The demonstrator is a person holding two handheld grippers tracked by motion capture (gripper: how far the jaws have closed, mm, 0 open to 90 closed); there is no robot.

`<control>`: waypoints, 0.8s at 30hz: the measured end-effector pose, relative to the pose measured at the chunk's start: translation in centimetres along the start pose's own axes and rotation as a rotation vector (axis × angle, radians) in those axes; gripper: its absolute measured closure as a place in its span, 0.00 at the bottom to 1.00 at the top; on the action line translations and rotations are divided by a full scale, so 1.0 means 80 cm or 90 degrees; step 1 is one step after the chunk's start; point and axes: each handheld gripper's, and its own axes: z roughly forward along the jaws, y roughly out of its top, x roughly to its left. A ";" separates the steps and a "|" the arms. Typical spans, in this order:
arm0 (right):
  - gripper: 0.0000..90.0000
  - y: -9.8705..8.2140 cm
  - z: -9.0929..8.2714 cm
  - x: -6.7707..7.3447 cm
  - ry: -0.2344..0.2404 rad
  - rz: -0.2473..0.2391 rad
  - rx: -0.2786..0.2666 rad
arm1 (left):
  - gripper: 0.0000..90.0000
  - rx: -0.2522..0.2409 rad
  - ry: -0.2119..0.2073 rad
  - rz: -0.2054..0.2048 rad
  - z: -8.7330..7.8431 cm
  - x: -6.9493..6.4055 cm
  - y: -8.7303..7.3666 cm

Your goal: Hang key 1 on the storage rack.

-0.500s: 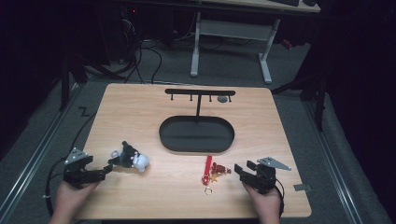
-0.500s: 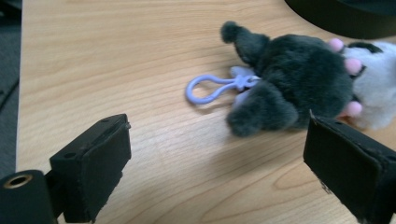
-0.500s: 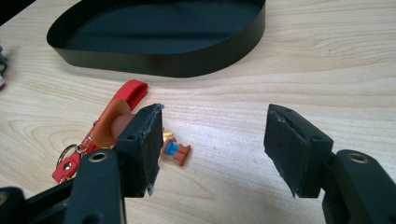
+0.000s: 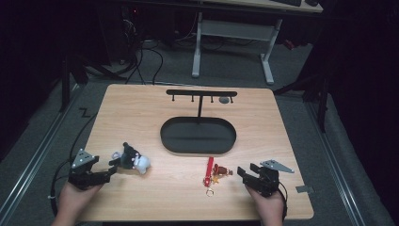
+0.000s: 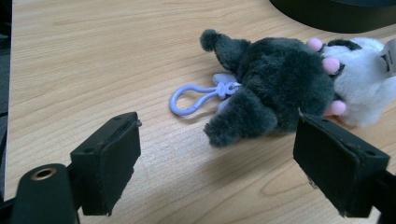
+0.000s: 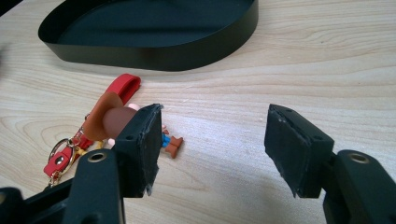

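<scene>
A dark grey and white plush toy (image 4: 131, 161) with a lilac clip (image 5: 187, 100) lies on the wooden table (image 4: 141, 108) at the front left. My left gripper (image 4: 111, 169) sits just left of it, pointing at it. In the left gripper view the plush toy (image 5: 280, 88) lies ahead of my left gripper (image 5: 219, 128), whose jaws stand wide and touch nothing. A red keychain (image 4: 214, 174) with a small figure lies at the front centre. My right gripper (image 4: 244, 170) is open to its right. In the right gripper view the figure (image 6: 109, 119) is partly hidden behind one jaw of my right gripper (image 6: 215, 114).
A black oval tray (image 4: 197, 150) sits mid-table, with a black T-shaped hook rack (image 4: 201, 93) rising behind it. A small grey object (image 4: 224, 100) hangs near the rack's right end. A grey plate (image 4: 305, 189) lies by the table's right front edge. Bare wood lies between the two toys.
</scene>
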 end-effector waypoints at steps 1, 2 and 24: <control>0.42 0.000 0.000 0.000 -0.001 0.001 0.001 | 0.17 0.003 0.000 0.003 0.001 -0.001 -0.001; 0.42 0.000 0.001 0.000 -0.002 0.001 0.003 | 0.17 0.003 0.000 0.003 0.001 -0.001 -0.001; 0.43 0.002 0.010 0.005 0.007 -0.037 0.026 | 0.23 0.001 -0.004 0.035 0.005 -0.012 -0.007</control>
